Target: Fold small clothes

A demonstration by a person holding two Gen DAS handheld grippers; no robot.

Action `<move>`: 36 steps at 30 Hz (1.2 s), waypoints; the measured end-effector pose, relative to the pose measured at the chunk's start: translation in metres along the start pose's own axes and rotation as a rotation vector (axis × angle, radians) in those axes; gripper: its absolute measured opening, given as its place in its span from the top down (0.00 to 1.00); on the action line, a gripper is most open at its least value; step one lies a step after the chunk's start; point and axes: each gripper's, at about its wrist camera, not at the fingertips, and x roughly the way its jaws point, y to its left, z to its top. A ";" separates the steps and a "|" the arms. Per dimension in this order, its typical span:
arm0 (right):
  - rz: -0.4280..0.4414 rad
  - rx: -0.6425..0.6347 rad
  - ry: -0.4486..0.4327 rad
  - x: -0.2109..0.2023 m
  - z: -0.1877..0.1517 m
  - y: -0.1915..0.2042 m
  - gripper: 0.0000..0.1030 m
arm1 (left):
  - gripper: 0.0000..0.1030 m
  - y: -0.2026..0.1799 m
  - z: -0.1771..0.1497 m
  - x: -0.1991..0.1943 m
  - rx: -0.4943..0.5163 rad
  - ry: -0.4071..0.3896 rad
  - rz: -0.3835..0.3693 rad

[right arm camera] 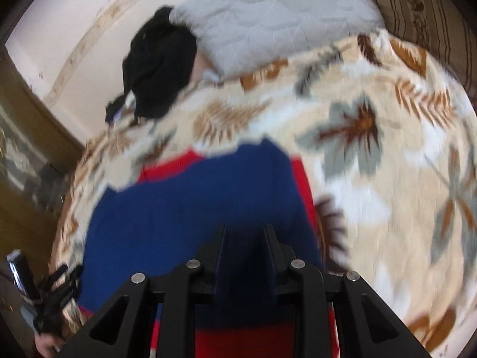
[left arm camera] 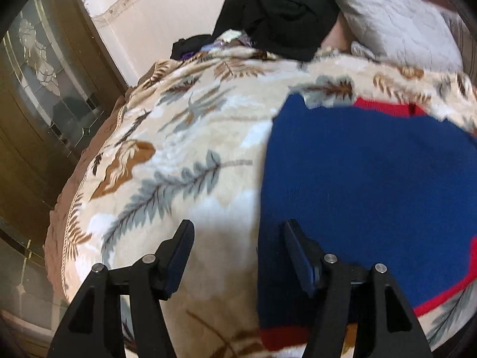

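A blue knitted garment (left arm camera: 366, 179) with red trim (left arm camera: 387, 108) lies flat on a leaf-patterned blanket (left arm camera: 179, 137). My left gripper (left arm camera: 238, 234) is open at the garment's left edge. Its right finger is over the blue knit, its left finger is over the blanket, and nothing is pinched. In the right wrist view the same garment (right arm camera: 184, 208) fills the lower middle. My right gripper (right arm camera: 244, 234) hangs low over it with the jaws narrow. Dark blue fabric fills the gap between them, so it looks shut on the knit.
A heap of black clothes (left arm camera: 280, 15) and a grey quilted pillow (left arm camera: 393, 21) lie at the far end against the pink wall (left arm camera: 155, 29). A wooden door with glass (left arm camera: 38, 68) stands left of the bed's edge. A striped brown cloth (right arm camera: 417, 6) sits at the far right.
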 end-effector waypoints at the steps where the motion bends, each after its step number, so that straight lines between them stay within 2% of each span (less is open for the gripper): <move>1: -0.019 -0.004 0.030 0.004 -0.006 -0.001 0.73 | 0.38 -0.004 -0.005 0.004 0.014 0.022 0.018; 5: -0.065 -0.066 0.022 0.004 -0.010 0.006 0.74 | 0.38 -0.010 -0.007 0.007 0.043 0.033 0.054; 9: -0.011 -0.053 -0.027 -0.008 -0.012 0.007 0.74 | 0.38 -0.005 -0.010 -0.003 0.006 0.010 0.040; 13: 0.032 -0.112 -0.089 -0.015 -0.016 0.022 0.74 | 0.38 -0.007 -0.013 -0.008 0.013 -0.012 0.044; 14: 0.037 -0.121 -0.083 -0.014 -0.016 0.026 0.74 | 0.38 -0.008 -0.013 -0.007 0.018 -0.010 0.045; 18: 0.012 -0.143 0.047 0.020 -0.020 0.032 0.73 | 0.38 -0.009 -0.011 0.000 0.018 0.001 0.052; 23: -0.011 -0.160 0.027 0.019 -0.020 0.040 0.73 | 0.37 -0.010 -0.011 0.005 0.025 0.002 0.060; 30: 0.130 -0.192 -0.036 0.002 -0.026 0.063 0.73 | 0.37 -0.010 -0.011 0.006 0.031 -0.003 0.064; 33: 0.178 -0.196 -0.014 0.005 -0.030 0.073 0.73 | 0.37 -0.010 -0.011 0.007 0.030 -0.003 0.063; 36: 0.178 -0.215 0.022 0.016 -0.036 0.083 0.73 | 0.37 -0.010 -0.012 0.007 0.029 -0.005 0.060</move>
